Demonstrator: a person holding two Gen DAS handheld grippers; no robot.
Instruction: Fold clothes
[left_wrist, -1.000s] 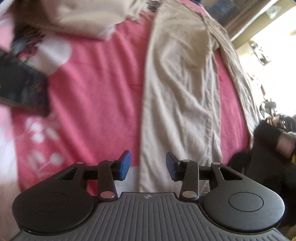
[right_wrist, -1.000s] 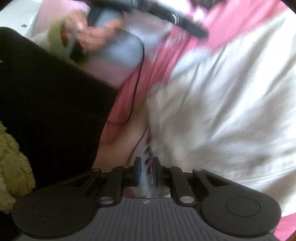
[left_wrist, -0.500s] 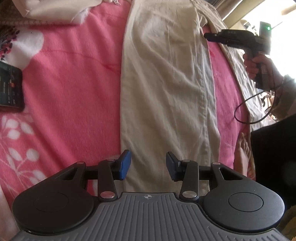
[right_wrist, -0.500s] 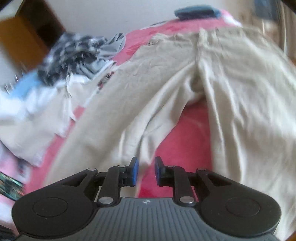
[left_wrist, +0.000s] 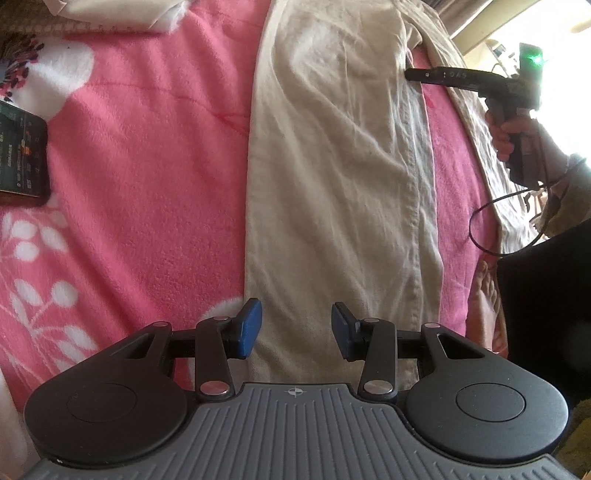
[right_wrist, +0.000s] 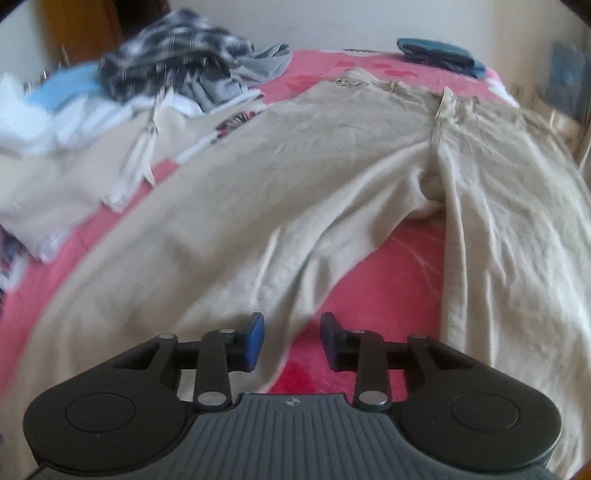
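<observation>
Right gripper (right_wrist: 291, 341) swung over spread, creased beige trousers (right_wrist: 332, 177), fingers opening, empty; left gripper (left_wrist: 296, 330) released.

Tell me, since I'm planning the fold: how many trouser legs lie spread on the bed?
2: the left leg runs toward the left gripper, the right leg along the bed's right side.

Left wrist camera looks steeply down, close over one trouser leg (left_wrist: 332, 177) running toward 12 o'clock. Right wrist camera looks lower along the bed toward the waistband at 12 o'clock. Both views share the beige trousers (right_wrist: 295, 177) and pink blanket (left_wrist: 147, 155).
</observation>
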